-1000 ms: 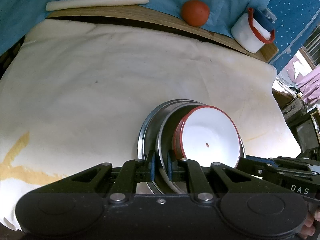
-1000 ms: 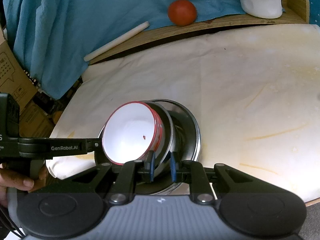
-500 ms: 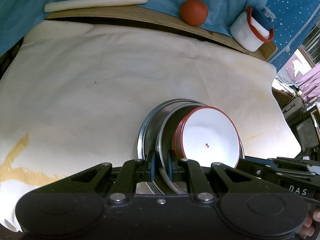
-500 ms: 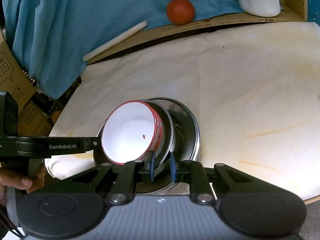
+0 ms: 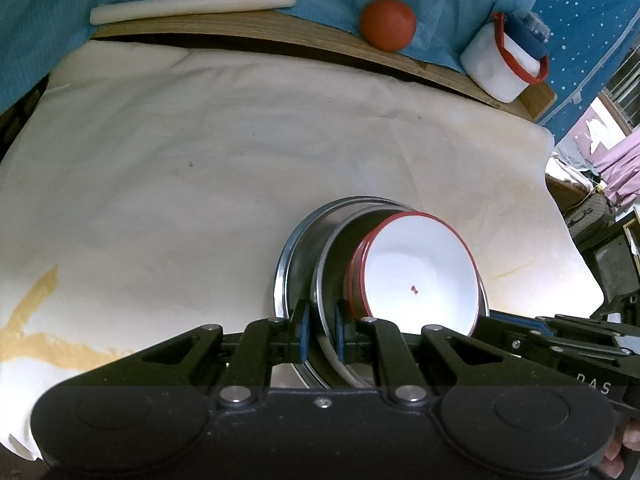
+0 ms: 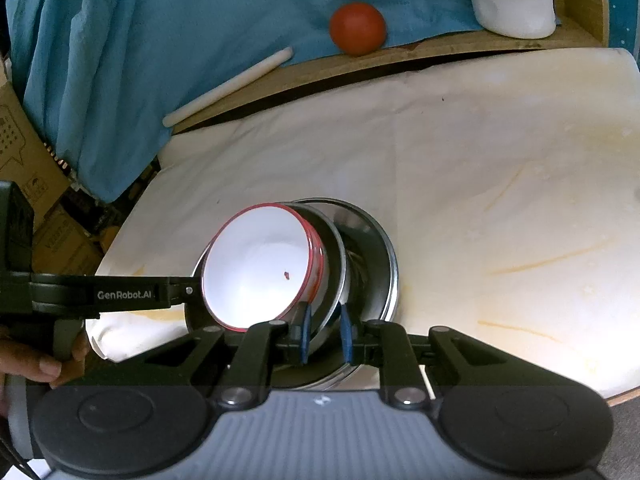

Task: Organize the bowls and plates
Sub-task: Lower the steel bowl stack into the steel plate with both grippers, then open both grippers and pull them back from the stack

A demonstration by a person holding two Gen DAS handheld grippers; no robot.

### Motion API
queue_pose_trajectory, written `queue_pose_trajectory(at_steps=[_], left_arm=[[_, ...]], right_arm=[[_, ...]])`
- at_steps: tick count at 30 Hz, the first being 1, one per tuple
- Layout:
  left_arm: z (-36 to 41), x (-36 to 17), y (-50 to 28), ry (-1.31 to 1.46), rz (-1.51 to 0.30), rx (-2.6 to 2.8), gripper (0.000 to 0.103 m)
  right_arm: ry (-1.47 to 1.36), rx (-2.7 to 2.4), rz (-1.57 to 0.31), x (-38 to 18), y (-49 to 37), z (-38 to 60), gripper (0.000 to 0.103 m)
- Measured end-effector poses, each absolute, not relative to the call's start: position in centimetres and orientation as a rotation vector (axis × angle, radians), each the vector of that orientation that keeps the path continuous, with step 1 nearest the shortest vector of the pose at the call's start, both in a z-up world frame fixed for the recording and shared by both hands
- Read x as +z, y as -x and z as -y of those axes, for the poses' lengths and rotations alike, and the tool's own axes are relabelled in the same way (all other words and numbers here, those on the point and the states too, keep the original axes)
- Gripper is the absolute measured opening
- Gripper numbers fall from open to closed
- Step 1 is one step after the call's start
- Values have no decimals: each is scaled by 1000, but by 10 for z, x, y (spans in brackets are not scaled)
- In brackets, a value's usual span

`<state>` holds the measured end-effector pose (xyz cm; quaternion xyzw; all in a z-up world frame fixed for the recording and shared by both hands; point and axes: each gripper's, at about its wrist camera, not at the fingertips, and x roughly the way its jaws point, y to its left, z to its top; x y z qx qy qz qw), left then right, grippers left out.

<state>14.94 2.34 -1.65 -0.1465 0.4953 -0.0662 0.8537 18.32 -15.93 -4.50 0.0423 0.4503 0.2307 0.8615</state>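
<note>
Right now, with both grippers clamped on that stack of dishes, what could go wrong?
The left gripper and right gripper each pinch only the thin rim of the inner steel plate, so it may slip or twist if the hands move unevenly. The red-rimmed white bowl sits loose and tilted inside, so it could slide out. The outer steel plate looks ungripped and may stay behind or drag the cloth.

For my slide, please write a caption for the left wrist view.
Left gripper clamps the steel plate's rim; red-rimmed white bowl nested inside, on cream cloth.
</note>
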Motion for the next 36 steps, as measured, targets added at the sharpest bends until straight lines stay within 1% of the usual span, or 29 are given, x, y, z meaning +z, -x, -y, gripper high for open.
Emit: queue_pose_trajectory(at_steps=[6,12,13,14,16,20,28,36], left_arm=[[-21,-16,-148,294,-1040,-128,13],[-19,-12,-140,286,-1012,-90,16],[-19,-11,-139,287,-1013,-80,19],[-18,-10,-138,281,-1012,-68,25],[-18,-9,-136,269,-1011,-42,28],[-17,-7,-134,275,-1004,-12,28],[-13,-1,-121,287,-970,50,30],[-10,8,-103,315,-926,102,33]], right_arm=[[-62,494,-937,-45,-183,157,19],[8,513,-908,-42,-183,152,19],[7,516,-907,-42,-183,153,19],[7,521,-906,-42,-184,153,19],[6,533,-904,-43,-184,155,20],[6,557,-902,-42,-185,158,22],[9,597,-872,-35,-189,165,30],[31,629,-852,-27,-183,163,32]])
